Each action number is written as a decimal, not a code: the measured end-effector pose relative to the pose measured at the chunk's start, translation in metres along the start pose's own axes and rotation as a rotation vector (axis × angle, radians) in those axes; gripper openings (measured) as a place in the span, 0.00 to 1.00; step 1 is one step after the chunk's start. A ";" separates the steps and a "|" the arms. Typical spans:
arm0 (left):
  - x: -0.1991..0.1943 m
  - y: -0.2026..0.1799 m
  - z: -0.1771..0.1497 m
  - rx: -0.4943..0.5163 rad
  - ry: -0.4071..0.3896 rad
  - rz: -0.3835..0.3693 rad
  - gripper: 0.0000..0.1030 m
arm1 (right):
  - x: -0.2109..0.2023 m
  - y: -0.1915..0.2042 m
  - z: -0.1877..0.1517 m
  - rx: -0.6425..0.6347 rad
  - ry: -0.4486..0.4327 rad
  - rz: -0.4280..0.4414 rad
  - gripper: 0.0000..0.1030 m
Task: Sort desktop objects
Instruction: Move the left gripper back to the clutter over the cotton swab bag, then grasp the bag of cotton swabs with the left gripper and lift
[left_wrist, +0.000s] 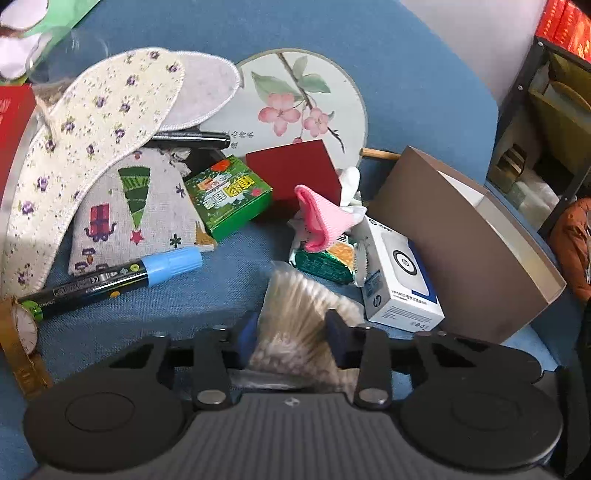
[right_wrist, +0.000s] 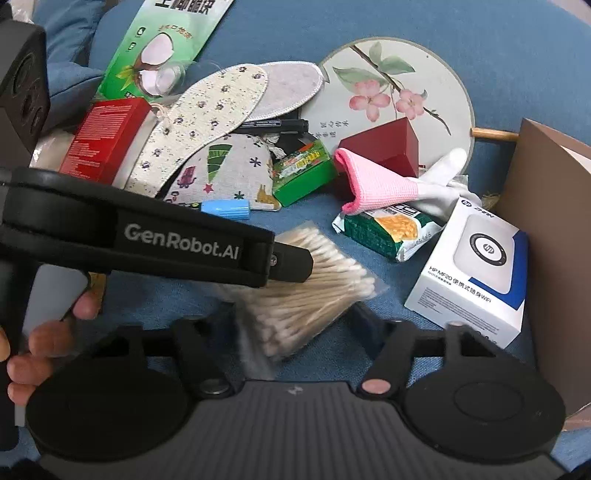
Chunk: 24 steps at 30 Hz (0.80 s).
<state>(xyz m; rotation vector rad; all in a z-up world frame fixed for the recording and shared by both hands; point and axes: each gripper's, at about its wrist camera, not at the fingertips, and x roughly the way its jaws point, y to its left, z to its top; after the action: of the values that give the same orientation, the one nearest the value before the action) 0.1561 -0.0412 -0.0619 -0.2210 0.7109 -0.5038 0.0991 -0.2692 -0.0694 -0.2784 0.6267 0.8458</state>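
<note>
Where the cotton swabs lie: the clear bag of cotton swabs (left_wrist: 295, 295) sits at the near edge of a cluttered blue cloth surface (left_wrist: 229, 288), apart from the main heap, with a green snack packet (left_wrist: 325, 262) and a white router box (left_wrist: 399, 291) just beside it.
Left gripper: the left gripper (left_wrist: 291, 325) straddles the bag's near end, its blue pads (left_wrist: 338, 328) pressed against the film on either side, so it appears clamped on the bag.
Right gripper: the right gripper (right_wrist: 310, 325) has the bag's other end between its fingers; the fingers are blurred, and whether they press on the plastic cannot be told.
Hand: a person's hand (right_wrist: 48, 343) is wrapped around the left gripper's handle.
Neighbours: a blue-capped marker (left_wrist: 110, 280) lies to one side of the bag, and a brown box (left_wrist: 461, 240) stands open beyond the router box.
Handling: the bag looks very light and soft; the thin film is likely slippery and the loose sticks can shift or fan out inside.
Where to hold: across the bundled sticks, not the empty film at the edges, probably gives the surest grip.
Risk: squeezing hard could bend the sticks or split the film.
</note>
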 end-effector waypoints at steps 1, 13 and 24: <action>-0.001 -0.001 0.000 0.004 0.002 0.000 0.34 | -0.001 0.001 0.000 -0.002 -0.001 -0.001 0.53; -0.001 -0.009 -0.008 -0.023 0.011 -0.020 0.39 | -0.023 -0.004 -0.010 -0.044 0.035 0.026 0.22; -0.004 -0.010 -0.012 -0.037 -0.010 -0.013 0.35 | -0.016 -0.011 -0.007 -0.011 0.034 0.037 0.28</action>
<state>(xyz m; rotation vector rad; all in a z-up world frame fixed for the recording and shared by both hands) 0.1411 -0.0482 -0.0649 -0.2626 0.7101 -0.5015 0.0967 -0.2900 -0.0653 -0.2920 0.6606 0.8813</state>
